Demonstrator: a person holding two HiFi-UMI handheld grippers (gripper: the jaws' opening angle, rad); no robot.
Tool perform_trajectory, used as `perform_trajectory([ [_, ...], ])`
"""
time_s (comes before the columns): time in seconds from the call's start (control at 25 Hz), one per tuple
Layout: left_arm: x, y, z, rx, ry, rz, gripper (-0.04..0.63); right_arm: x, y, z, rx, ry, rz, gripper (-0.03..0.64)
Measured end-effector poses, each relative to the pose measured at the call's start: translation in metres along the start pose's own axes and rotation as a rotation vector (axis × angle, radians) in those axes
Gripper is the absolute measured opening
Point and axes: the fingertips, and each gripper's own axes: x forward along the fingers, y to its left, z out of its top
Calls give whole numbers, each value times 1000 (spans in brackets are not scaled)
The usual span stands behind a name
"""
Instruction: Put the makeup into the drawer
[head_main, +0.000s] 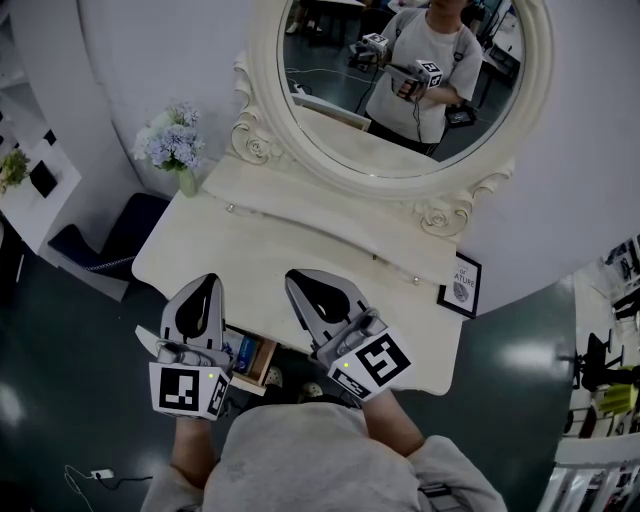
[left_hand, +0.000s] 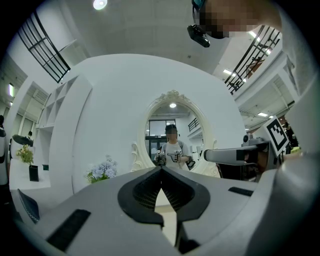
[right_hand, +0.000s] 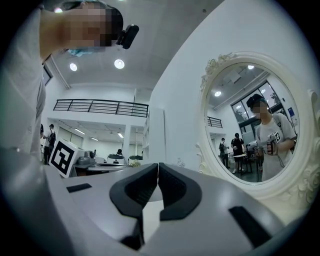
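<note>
Now left claw (head_main: 208, 281), right claw (head_main: 294, 276): closed, empty.

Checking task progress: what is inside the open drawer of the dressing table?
The drawer shows a blue item against its wooden bottom. The left gripper covers the rest, so other contents cannot be seen.

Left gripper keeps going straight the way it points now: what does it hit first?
Most likely the oval mirror. The left gripper, shut and empty, points level over the dressing table, and nothing shows in between. Depth is hard to judge.
</note>
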Motion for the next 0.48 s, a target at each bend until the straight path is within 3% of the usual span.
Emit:
perform_trajectory([
  [0.48,0,-4,2,2,-5,1,14,-3,-1,3,5,-7,2,21],
])
